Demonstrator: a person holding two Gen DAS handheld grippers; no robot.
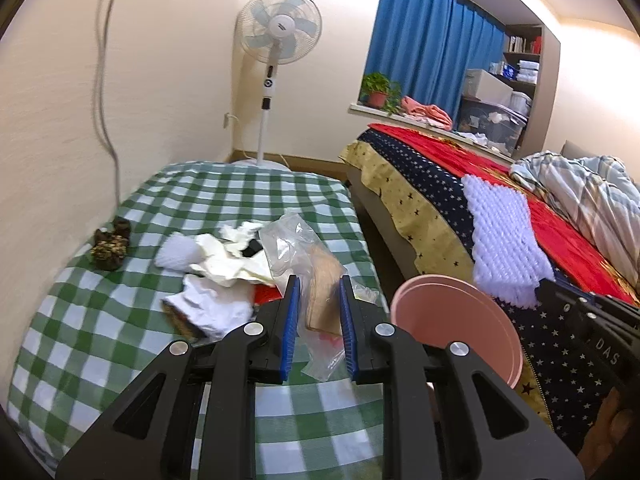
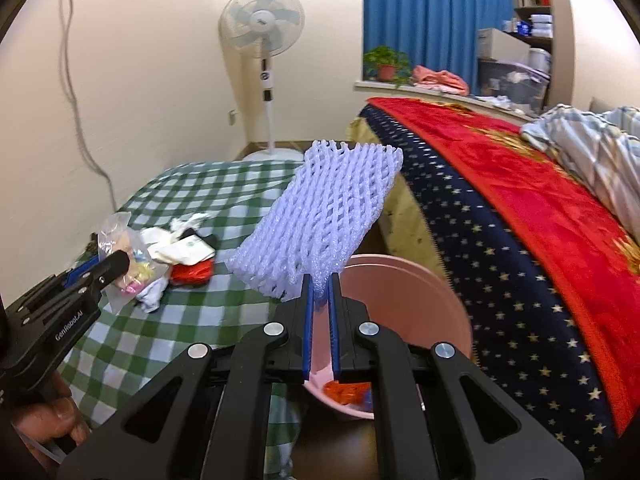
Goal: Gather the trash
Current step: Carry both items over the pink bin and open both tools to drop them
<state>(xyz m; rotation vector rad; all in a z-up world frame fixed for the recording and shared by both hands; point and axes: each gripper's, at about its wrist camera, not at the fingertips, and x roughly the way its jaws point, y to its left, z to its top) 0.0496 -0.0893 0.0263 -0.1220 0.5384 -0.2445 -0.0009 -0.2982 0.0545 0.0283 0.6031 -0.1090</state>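
**Foam net pinched above the bin, plastic bag lined up next**

Blue-padded jaws of the right gripper [image 2: 320, 292] are seen nearly closed, pinching the bottom edge of a white foam net [image 2: 324, 216], which stands up from them over the pink bin [image 2: 420, 292]. The net is judged very light, soft and springy; a hold at one edge is enough, but it may bounce or catch on the rim when let go. Orange scraps [image 2: 344, 392] are already visible in the bin's bottom.

On the left, the left gripper [image 1: 320, 316] is held partly open, its jaws on either side of a clear plastic bag [image 1: 312, 280] with brown paper inside. Whether the pads touch it cannot be told. The bag is judged light, slippery and crumply, best taken where the paper stiffens it.

Beyond it, crumpled white paper [image 1: 224, 260] and something red [image 1: 266, 292] lie on the green checked cloth [image 1: 100, 340], with a dark lump [image 1: 110, 246] near the wall. The bin stands in the narrow gap between this cloth's edge and the bed [image 2: 540, 240], so sideways room is tight; above, the way is open.
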